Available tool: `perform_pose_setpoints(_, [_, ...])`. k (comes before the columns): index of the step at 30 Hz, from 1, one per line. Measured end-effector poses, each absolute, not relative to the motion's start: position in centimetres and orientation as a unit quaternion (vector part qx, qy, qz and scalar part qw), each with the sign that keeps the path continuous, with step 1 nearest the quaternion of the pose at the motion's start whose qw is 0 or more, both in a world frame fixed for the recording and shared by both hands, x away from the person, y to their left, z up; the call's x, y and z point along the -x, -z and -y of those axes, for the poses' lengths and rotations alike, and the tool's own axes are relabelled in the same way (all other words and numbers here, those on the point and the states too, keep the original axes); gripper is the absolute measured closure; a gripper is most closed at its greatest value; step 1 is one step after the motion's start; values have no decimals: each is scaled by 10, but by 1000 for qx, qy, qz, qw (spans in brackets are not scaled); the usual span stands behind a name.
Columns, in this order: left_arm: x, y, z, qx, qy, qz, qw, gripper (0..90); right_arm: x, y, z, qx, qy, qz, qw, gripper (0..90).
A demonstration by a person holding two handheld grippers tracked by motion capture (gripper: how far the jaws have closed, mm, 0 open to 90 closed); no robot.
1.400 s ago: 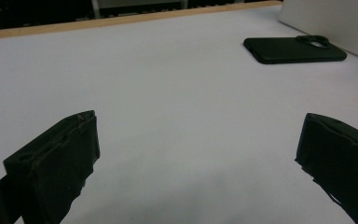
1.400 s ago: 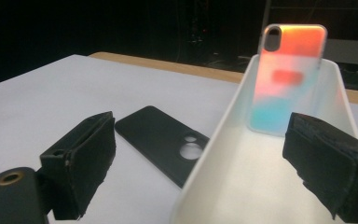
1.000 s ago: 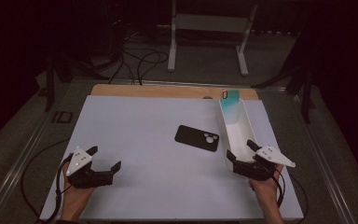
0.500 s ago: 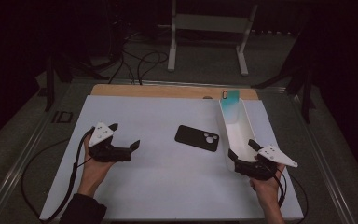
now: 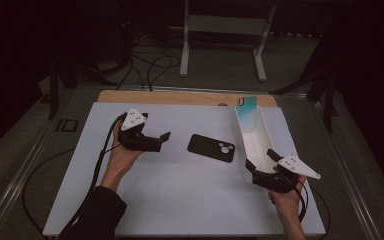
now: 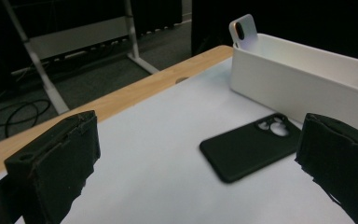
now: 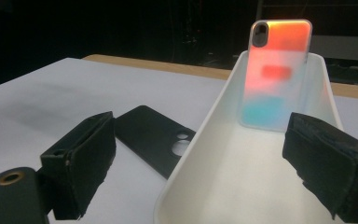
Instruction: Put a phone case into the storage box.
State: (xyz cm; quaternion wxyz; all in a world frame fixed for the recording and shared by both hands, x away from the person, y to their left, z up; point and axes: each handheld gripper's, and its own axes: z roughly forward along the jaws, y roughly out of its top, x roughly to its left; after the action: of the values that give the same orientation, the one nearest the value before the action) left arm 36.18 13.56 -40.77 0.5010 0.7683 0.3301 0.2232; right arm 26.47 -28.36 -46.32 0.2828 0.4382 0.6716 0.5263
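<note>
A black phone case [image 5: 211, 147] lies flat, camera holes up, in the middle of the white mat [image 5: 180, 195]. My left gripper [image 5: 161, 141] is open just left of it, jaws pointing at it; the case [image 6: 249, 147] lies ahead between those jaws, untouched. A long white tray [image 5: 237, 140] stands to the right, with an iridescent phone case [image 5: 246, 111] leaning upright against its far end. My right gripper [image 5: 261, 160] is open at the tray's near end, its jaws straddling the tray [image 7: 200, 154]. The iridescent case [image 7: 275, 70] faces it from the far end.
A wooden strip [image 5: 180, 97] runs along the table's far edge. Beyond it stand a white metal frame [image 5: 225, 25] and loose cables [image 5: 150, 65] on the floor. The left gripper's cable trails off the mat's left side.
My left gripper has moved forward and right, from the mat's near left corner to beside the black case. The right gripper has barely shifted.
</note>
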Motion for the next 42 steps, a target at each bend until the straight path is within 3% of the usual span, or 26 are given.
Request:
perform_pose_setpoints(12, [-407,414,-93,-789,-198,-330,479,14,-265,463,284,-440,-528,-670,281,94])
perform_pose_setpoints(24, [-454,448,-46,-794,-142,-366,465,114,-266,461,289,-445,-538,-661,276,95])
perform_pose_setpoints(27, [-460,459,-36,-795,-134,-372,460,166,-266,461,291,-446,-539,-660,275,95])
perform_pose_setpoints(35, [-469,481,-20,-804,-129,-375,443,518,-266,460,294,-448,-543,-655,274,95])
perform_pose_setpoints(36, [-470,485,-17,-807,-125,-372,442,518,-266,460,294,-448,-543,-655,274,95])
perform_pose_setpoints(37, [-470,486,-16,-809,-123,-369,440,604,-266,460,294,-449,-544,-654,273,95])
perform_pose_setpoints(42, [-472,493,-11,-817,-114,-368,430,725,-266,461,294,-449,-545,-653,273,95])
